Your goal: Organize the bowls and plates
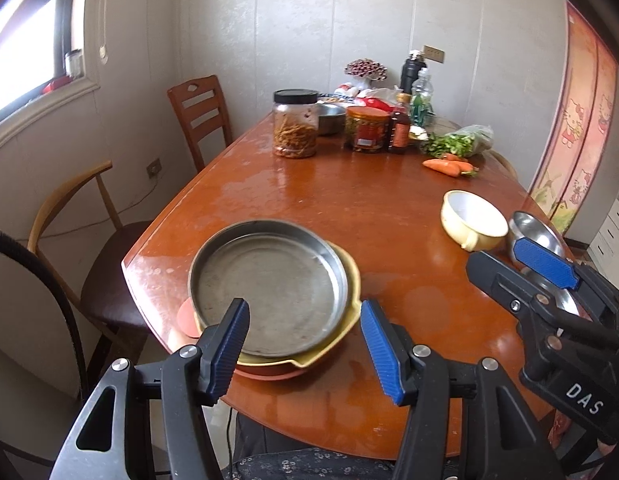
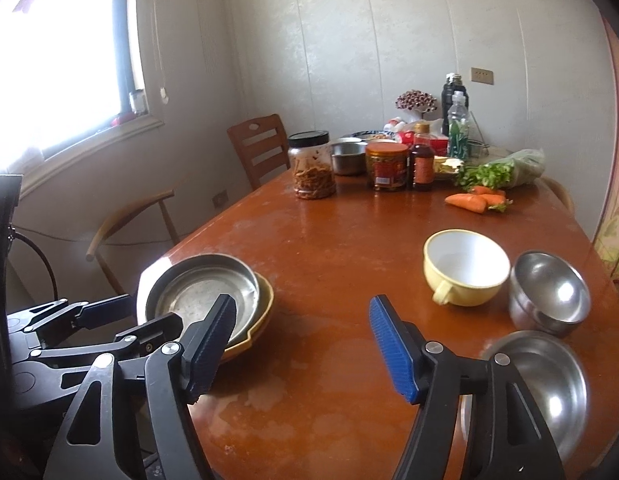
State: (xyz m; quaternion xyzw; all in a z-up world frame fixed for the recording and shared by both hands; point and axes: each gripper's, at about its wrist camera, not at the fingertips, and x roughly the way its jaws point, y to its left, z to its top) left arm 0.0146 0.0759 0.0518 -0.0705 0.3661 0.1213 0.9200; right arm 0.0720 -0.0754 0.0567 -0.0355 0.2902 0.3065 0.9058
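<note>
Wooden bench [image 2: 329, 264] carrying stacked plates [image 1: 269, 280], yellow cup [image 2: 465, 268], steel bowls [image 2: 549, 292] (nested); left claw [image 1: 305, 344] and right claw [image 2: 301, 344] both hovering agape, gripping nothing.

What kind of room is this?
Most likely a home dining room or eat-in kitchen: a wooden dining table with chairs, food jars and carrots at its far end, and bowls near its front edge.

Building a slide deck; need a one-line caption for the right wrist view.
Open right gripper hovers over the wooden table between stacked plates and bowls.
</note>
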